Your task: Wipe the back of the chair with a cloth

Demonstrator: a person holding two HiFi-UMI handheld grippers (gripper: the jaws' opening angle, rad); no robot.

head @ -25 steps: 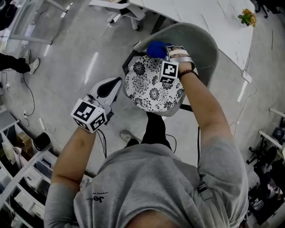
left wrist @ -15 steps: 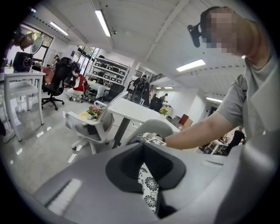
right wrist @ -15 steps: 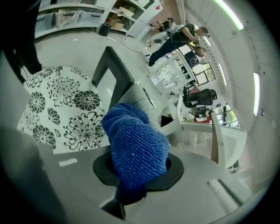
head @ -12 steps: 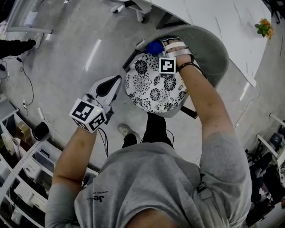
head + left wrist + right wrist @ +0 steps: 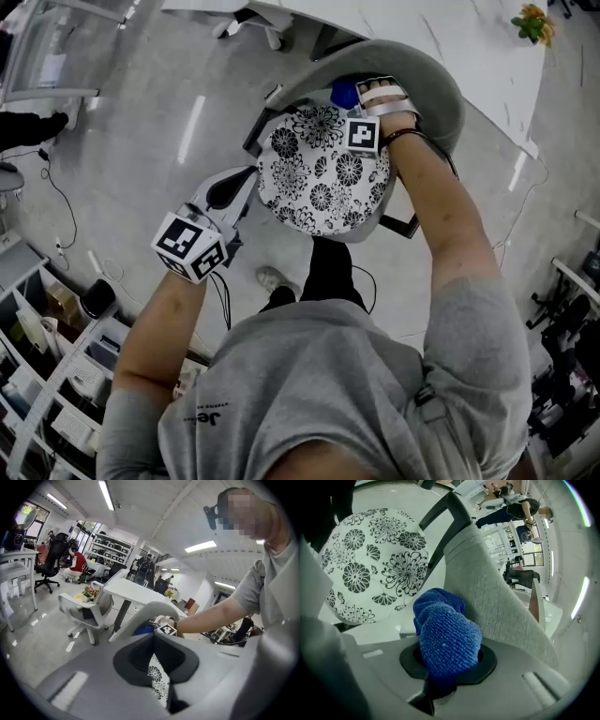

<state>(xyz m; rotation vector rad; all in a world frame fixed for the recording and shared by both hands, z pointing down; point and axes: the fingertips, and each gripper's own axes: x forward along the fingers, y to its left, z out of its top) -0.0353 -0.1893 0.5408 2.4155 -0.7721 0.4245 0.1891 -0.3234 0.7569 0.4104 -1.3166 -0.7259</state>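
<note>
Someone stands over a grey fabric tub chair (image 5: 433, 80) with a black-and-white floral round seat cushion (image 5: 323, 173). The right gripper (image 5: 359, 91) has its jaws clamped on a bunched blue terry cloth (image 5: 446, 637), and holds the wad at the inner face of the chair's back, just above the cushion, seemingly so it can rub there. The left gripper (image 5: 232, 187) hangs just off the chair's seat edge, jaws almost together on nothing, apparently kept clear.

Right arm stretched forward, right gripper (image 5: 361, 93) clamped on bunched blue terry cloth (image 5: 447, 637). Left arm bent, left gripper (image 5: 242, 178) jaws together, empty.
</note>
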